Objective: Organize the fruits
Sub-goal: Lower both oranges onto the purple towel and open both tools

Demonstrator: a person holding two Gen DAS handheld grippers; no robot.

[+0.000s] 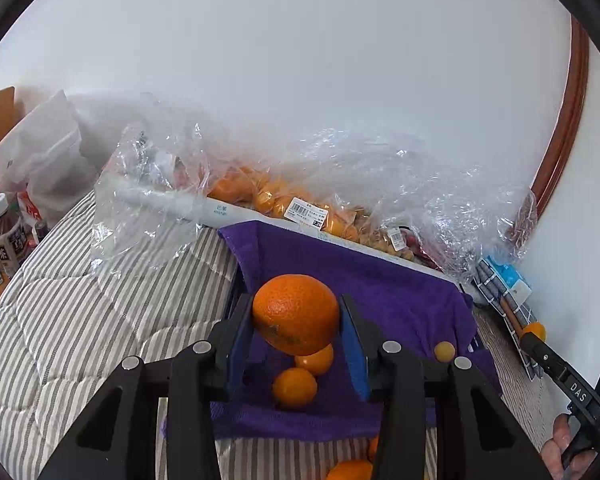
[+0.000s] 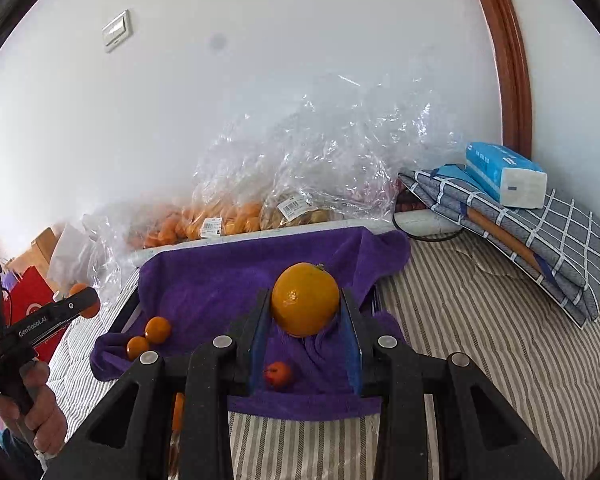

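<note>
Above the purple towel I've got a fruit in each claw: my left gripper is clamped on a big dark orange, and my right gripper is squeezed onto a paler yellow-orange one. Both hang in the air over the cloth, nothing under them but towel and the little fruits already parked there: two small oranges under my left, a tiny red one under my right.

Main worry is grip: round, slick skin held only at the sides by flat pads (not much contact), so a tilt could let one pop out, roll off the towel and onto the striped quilt. Dropping too hard could also knock the small ones around. The crinkly produce bags behind look easy to snag too.
</note>
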